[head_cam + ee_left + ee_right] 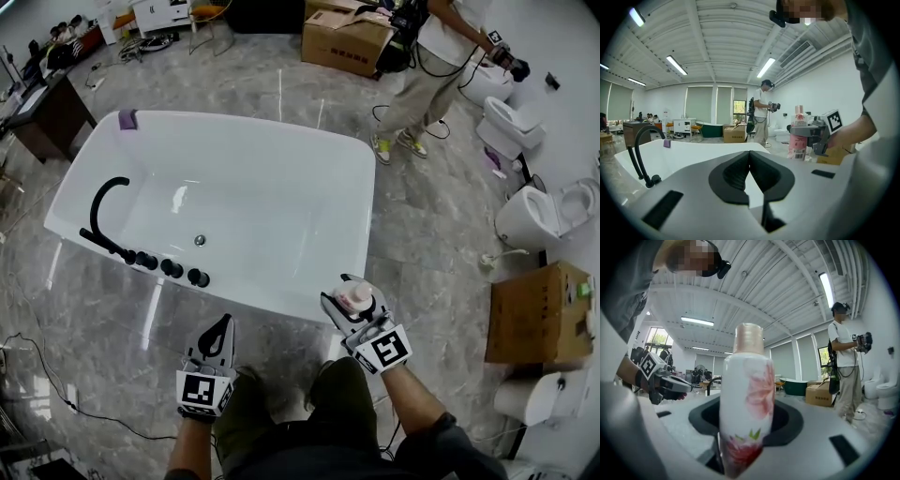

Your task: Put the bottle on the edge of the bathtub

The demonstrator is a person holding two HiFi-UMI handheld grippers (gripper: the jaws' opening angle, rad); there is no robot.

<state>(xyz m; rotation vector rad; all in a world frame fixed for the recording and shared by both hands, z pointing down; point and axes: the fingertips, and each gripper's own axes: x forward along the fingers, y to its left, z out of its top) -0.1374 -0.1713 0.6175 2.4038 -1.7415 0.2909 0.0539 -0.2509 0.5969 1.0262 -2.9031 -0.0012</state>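
A white bottle point(358, 296) with a pink flower print and a pale pink cap stands upright in my right gripper point(350, 306), which is shut on its body. In the right gripper view the bottle point(746, 399) fills the space between the jaws. It hangs just off the near right corner of the white bathtub point(309, 141), close to the near rim point(281, 302). My left gripper point(221, 330) is shut and holds nothing, hovering over the floor in front of the tub. In the left gripper view its jaws point(750, 159) meet, and the bottle point(798, 136) shows to the right.
A black curved faucet point(101, 208) and several black knobs point(171, 268) sit on the tub's near left rim. A purple item point(127, 119) lies on the far left corner. A person point(424, 75) stands beyond the tub near cardboard boxes point(345, 39). Toilets point(531, 212) and another box point(540, 315) line the right.
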